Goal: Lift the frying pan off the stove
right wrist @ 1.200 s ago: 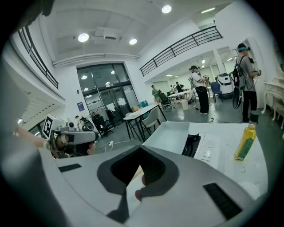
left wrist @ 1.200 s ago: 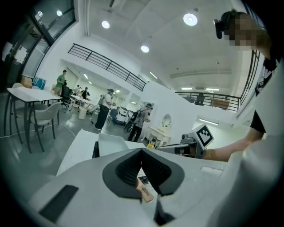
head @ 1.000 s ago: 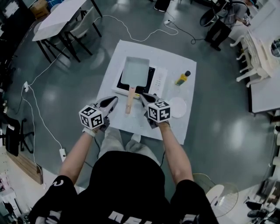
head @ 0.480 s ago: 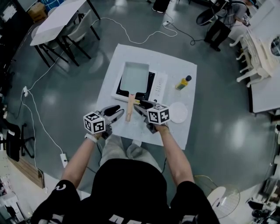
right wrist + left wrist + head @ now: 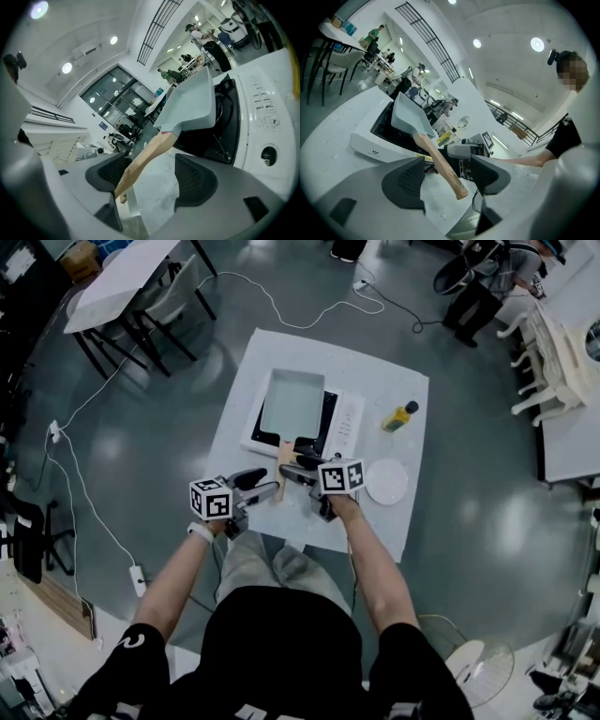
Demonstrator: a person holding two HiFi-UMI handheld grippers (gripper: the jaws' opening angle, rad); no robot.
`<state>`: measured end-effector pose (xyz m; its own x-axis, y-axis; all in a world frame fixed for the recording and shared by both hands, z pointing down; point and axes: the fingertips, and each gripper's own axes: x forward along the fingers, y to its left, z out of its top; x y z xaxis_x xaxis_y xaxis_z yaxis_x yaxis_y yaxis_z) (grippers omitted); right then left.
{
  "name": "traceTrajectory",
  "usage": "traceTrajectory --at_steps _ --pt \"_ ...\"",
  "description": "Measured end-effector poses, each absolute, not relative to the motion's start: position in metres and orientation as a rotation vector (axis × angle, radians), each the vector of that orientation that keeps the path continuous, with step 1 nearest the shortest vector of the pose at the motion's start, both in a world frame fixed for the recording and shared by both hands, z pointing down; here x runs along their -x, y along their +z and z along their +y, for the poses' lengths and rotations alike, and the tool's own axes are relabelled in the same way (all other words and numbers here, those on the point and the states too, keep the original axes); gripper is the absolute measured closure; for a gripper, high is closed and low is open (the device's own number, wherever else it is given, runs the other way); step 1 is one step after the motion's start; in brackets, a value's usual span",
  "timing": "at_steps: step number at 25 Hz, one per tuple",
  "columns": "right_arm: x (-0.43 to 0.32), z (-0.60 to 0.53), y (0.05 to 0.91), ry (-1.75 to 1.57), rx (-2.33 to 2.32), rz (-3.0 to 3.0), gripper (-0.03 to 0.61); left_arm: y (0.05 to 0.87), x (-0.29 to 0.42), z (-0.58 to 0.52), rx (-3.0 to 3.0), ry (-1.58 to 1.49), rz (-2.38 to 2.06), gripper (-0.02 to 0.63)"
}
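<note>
Near the lower centre of the head view, the left gripper (image 5: pixel 263 485) and right gripper (image 5: pixel 292 470) face each other across the wooden handle (image 5: pixel 284 454). Both pairs of jaws have just been opening and stand spread. Each gripper view shows the handle between the pads, not pinched. Farther up the frame, the rectangular frying pan (image 5: pixel 292 401) rests on the stove (image 5: pixel 345 423). A sound lift likely wants both grippers centred on the handle, squeezed firmly, then raised level.

Glossy grey floor (image 5: pixel 141 427) all round. At eleven o'clock stands a white table (image 5: pixel 112 282) with chairs (image 5: pixel 173 296). A cable (image 5: pixel 309 320) snakes at twelve, white seats (image 5: pixel 544 352) crowd two o'clock, and round lights (image 5: pixel 537 44) shine overhead.
</note>
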<state>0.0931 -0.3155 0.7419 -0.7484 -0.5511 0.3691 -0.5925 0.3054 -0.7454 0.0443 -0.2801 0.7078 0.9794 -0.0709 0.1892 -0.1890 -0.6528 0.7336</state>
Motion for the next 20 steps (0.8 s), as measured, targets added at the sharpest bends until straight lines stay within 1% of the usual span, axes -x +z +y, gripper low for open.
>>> traceTrajectory --at_steps 4,14,17,20 --pt "-0.086 -0.325 0.745 1.573 -1.032 -2.537 0.268 0.718 -0.052 -0.278 -2.242 0.187 -0.130 0.327" --pt "-0.066 -0.341 0.760 1.730 -0.895 -2.579 0.268 0.741 -0.071 -0.268 -2.165 0.191 -0.043 0.330" --pt "-0.060 -0.344 0.758 1.764 -0.844 -2.583 0.268 0.738 -0.074 -0.267 -2.150 0.176 -0.021 0.344" --pt "-0.056 -0.346 0.757 1.813 -0.791 -2.587 0.279 0.737 -0.077 -0.270 -2.141 0.158 -0.014 0.376"
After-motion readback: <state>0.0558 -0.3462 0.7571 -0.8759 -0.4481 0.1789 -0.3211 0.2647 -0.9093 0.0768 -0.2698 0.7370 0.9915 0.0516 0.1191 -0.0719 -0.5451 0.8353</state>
